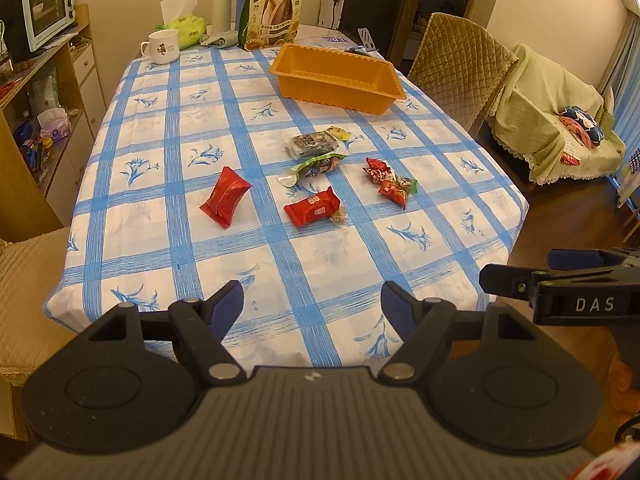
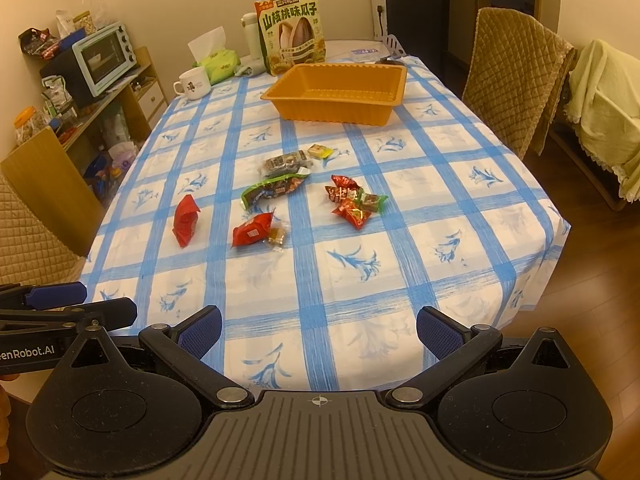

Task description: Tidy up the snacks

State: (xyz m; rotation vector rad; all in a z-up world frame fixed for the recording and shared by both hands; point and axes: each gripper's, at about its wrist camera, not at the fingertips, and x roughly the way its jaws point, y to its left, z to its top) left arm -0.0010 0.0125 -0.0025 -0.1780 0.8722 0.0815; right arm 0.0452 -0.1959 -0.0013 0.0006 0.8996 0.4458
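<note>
Several wrapped snacks lie mid-table on the blue checked cloth: a red packet (image 1: 225,196) (image 2: 186,220) at the left, a second red packet (image 1: 312,206) (image 2: 252,230) beside a small amber candy (image 2: 277,236), a green-edged packet (image 1: 318,165) (image 2: 274,190), a dark clear packet (image 1: 314,143) (image 2: 285,163), a small yellow candy (image 2: 319,151), and a cluster of red candies (image 1: 390,184) (image 2: 354,202). An empty orange tray (image 1: 340,80) (image 2: 340,94) stands beyond them. My left gripper (image 1: 312,310) and right gripper (image 2: 319,330) are both open and empty above the near table edge.
At the far end stand a large sunflower-seed bag (image 1: 276,8) (image 2: 292,32), a white mug (image 1: 162,46) (image 2: 194,84), a tissue pack (image 1: 186,26), and a thermos (image 1: 222,6). A quilted chair (image 1: 460,68) (image 2: 516,80) is at the right, a shelf with an oven (image 1: 46,10) at the left.
</note>
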